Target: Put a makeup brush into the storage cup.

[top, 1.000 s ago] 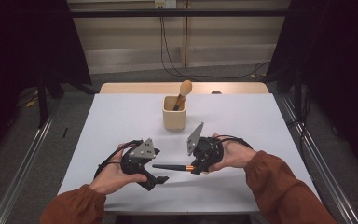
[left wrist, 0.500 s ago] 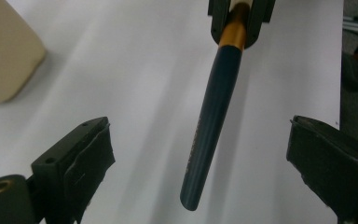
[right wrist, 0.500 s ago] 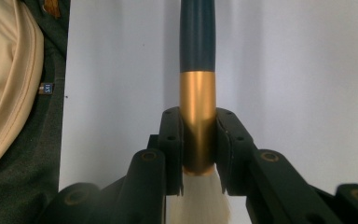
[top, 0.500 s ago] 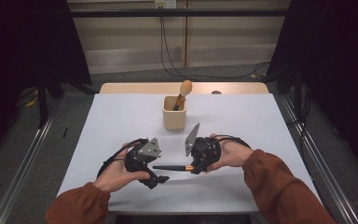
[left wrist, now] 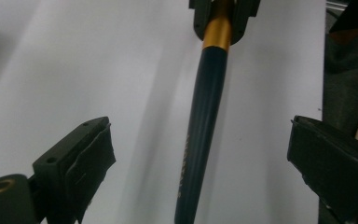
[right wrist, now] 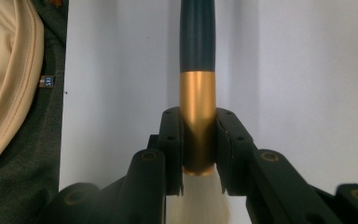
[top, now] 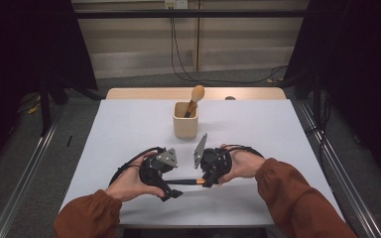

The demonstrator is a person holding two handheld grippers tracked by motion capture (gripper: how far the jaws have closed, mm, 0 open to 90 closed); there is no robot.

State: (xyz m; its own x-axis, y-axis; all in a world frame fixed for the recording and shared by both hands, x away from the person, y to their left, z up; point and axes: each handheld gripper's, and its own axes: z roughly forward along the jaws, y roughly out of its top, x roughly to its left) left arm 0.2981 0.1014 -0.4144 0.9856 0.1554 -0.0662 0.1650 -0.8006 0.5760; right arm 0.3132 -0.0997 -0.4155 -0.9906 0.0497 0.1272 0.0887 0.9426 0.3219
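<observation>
A brush (top: 186,182) with a dark blue handle, a gold ferrule and pale bristles is held level just above the white table (top: 119,129), near its front edge, between the person's two hands. The right gripper (right wrist: 198,154) is clamped on the gold ferrule, its jaws pressed against both sides of the metal, with the bristles poking out behind them. The handle runs from there toward the left gripper (left wrist: 200,158), whose jaws stand wide apart on either side of the handle, not touching it. In the high view the two grippers face each other, tips close, the left hand (top: 129,181) and right hand (top: 243,163) both in rust-coloured sleeves. Farther back on the table, well apart from the hands, stands a beige square cup (top: 185,121) with a wooden-handled tool (top: 195,98) leaning in it
</observation>
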